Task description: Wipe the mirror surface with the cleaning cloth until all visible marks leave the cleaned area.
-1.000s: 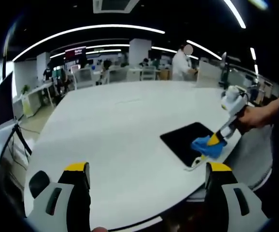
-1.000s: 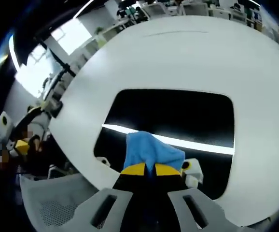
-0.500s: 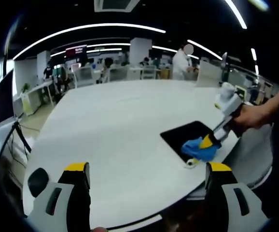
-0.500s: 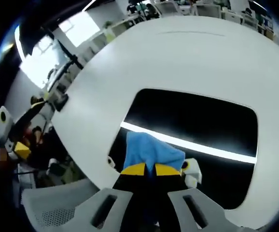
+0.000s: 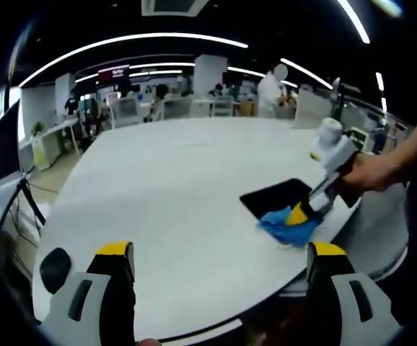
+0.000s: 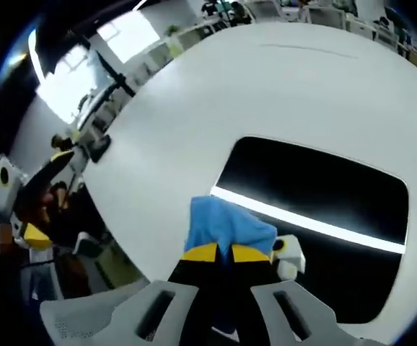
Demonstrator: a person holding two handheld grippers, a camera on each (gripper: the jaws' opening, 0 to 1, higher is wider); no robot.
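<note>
Now we see our right gripper (image 6: 217,251) with its yellow-tipped jaws clamped on the crumpled blue cleaning cloth (image 6: 226,224), which bunches up just above the tips. In the right gripper view the cloth lies across the near left corner of the dark rectangular mirror (image 6: 324,216), partly on the glass and partly over the round white table (image 6: 230,94) beside it. A bright strip of ceiling light is reflected along the mirror, running out from under the cloth toward the right. A small white and yellow part sits just beside the cloth on the right; we cannot tell what it is.

From the left gripper view, our left gripper (image 5: 219,254) hangs above the near edge of the table with its jaws wide apart and nothing between them. Farther right, the cloth (image 5: 284,225) rests at the near corner of the mirror (image 5: 277,196), pressed under the right gripper (image 5: 299,214), which a hand (image 5: 367,176) holds from the right. Behind the table we make out office desks and chairs (image 5: 165,109).
</note>
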